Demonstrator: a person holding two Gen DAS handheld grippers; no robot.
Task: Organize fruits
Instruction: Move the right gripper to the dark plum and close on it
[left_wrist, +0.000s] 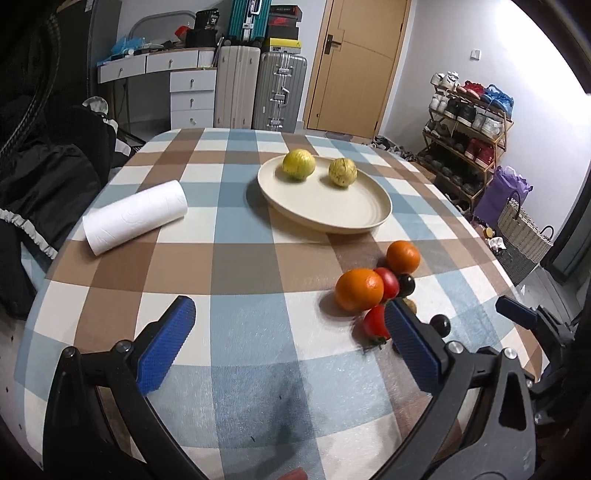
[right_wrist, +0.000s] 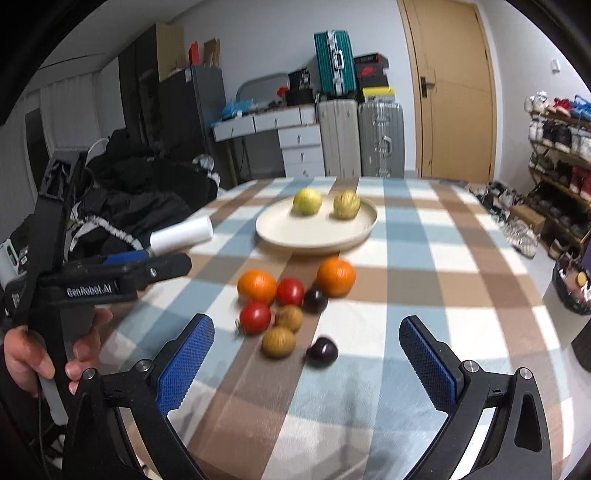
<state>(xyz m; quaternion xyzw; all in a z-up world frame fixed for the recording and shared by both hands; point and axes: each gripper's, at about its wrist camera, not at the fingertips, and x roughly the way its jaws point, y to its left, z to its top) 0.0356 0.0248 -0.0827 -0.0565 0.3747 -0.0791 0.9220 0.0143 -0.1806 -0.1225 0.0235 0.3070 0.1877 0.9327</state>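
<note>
The loose fruit lay in a tight cluster on the checked tabletop (right_wrist: 406, 236), just in front of a cream plate (right_wrist: 317, 230) that already held two yellow-green round fruits (right_wrist: 307, 201) side by side. In the cluster were two oranges (right_wrist: 256, 286), two red tomatoes (right_wrist: 255, 317), two dark plums (right_wrist: 322, 352) and two small brownish fruits (right_wrist: 279, 343), several of them touching. The oranges looked firm and fairly heavy, with a dimpled skin that should grip well, so they would best be taken across their widest part. The tomatoes and plums seemed smooth, soft and easy to bruise or to squirt out of a hard pinch; a light squeeze around the middle would suit them, and the outermost plum, lying a little apart, looked the easiest to reach without knocking its neighbours into a roll. The right gripper (right_wrist: 306, 363) hung above the near edge of the cluster, its blue-padded jaws spread wide and empty. The left gripper (left_wrist: 291, 345) was off to the cluster's left, jaws likewise spread and holding nothing, with its right pad close beside a tomato. A person's hand (right_wrist: 48, 350) held the left tool's handle. A white paper roll (left_wrist: 135, 218) lay well apart on the left of the tabletop.
</note>
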